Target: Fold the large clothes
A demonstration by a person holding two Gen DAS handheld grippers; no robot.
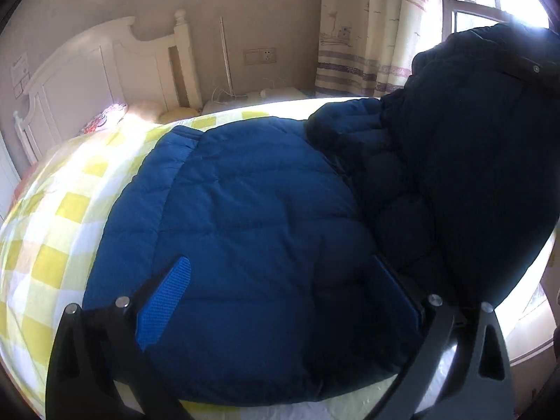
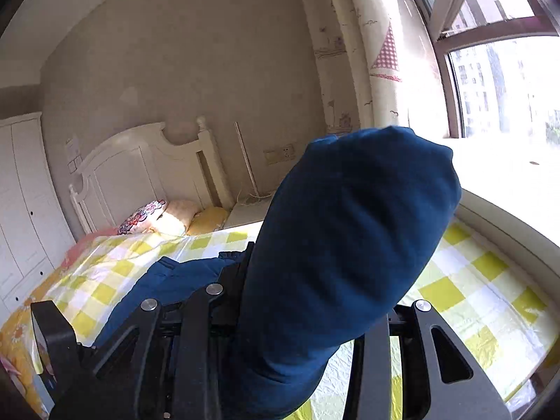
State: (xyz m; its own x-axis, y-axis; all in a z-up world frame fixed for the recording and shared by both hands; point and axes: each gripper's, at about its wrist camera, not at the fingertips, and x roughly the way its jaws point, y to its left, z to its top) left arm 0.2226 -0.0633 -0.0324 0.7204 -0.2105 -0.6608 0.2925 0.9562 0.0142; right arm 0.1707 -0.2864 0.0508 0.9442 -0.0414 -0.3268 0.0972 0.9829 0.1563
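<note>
A large blue puffer jacket [image 1: 245, 227] lies spread on a bed with a yellow-and-white checked sheet [image 1: 52, 245]. My left gripper [image 1: 280, 287] hovers low over the jacket's near part. It is open, its blue-padded fingers [image 1: 164, 304] wide apart. The jacket's right side [image 1: 472, 157] is lifted and hangs dark against the window, held from above by my right gripper [image 1: 525, 66]. In the right wrist view a thick fold of the jacket [image 2: 350, 227] stands up between the jaws. My right gripper [image 2: 308, 315] is shut on it.
A white headboard [image 2: 140, 164] and pillows [image 2: 175, 217] are at the bed's far end, with a white wardrobe [image 2: 21, 192] to the left. A patterned curtain [image 2: 350, 52] and a bright window [image 2: 507, 87] stand to the right of the bed. Bare sheet [image 2: 472, 287] shows beside the jacket.
</note>
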